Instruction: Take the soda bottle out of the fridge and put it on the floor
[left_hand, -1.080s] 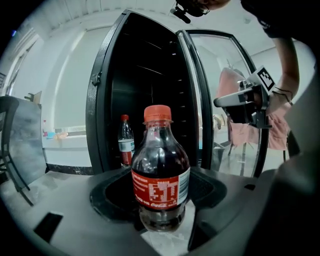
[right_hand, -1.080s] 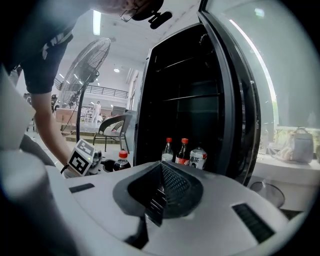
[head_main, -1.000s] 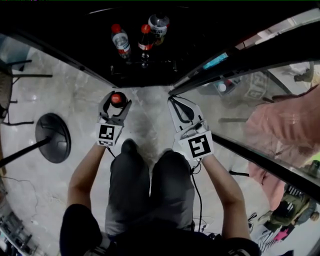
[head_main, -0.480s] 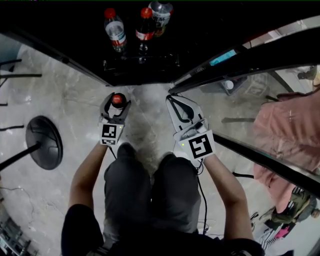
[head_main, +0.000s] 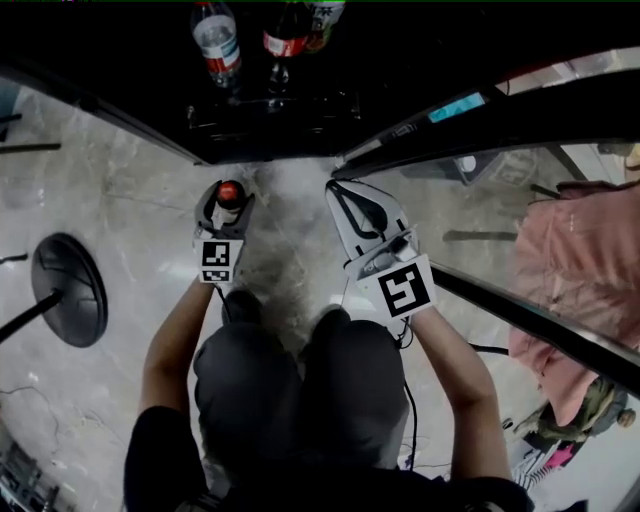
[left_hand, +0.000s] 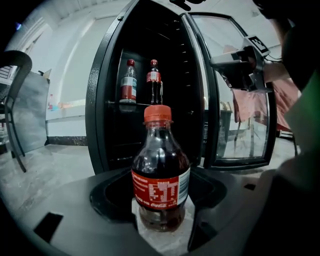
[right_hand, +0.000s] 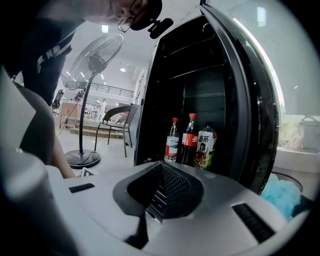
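The soda bottle (left_hand: 160, 170), dark cola with a red cap and red label, stands upright between the jaws of my left gripper (left_hand: 161, 220), which is shut on it. Marble floor shows right under its base. In the head view the bottle's red cap (head_main: 230, 192) sits inside the left gripper (head_main: 228, 202), just in front of the open fridge (head_main: 270, 140). My right gripper (head_main: 337, 190) hovers beside the fridge door, shut and empty. In its own view the right gripper (right_hand: 150, 212) has its jaws meeting.
Inside the fridge stand a water bottle (right_hand: 172, 141), another cola bottle (right_hand: 189, 139) and a tea bottle (right_hand: 204, 147). The glass door (head_main: 480, 110) swings open to the right. A fan's round base (head_main: 68, 290) rests on the floor at left. A chair (right_hand: 117, 120) stands behind it.
The head view has drifted, so the fridge sits higher and the fan base further left. The left gripper keeps its hold on the bottle and looks slightly lower. The right gripper has barely moved.
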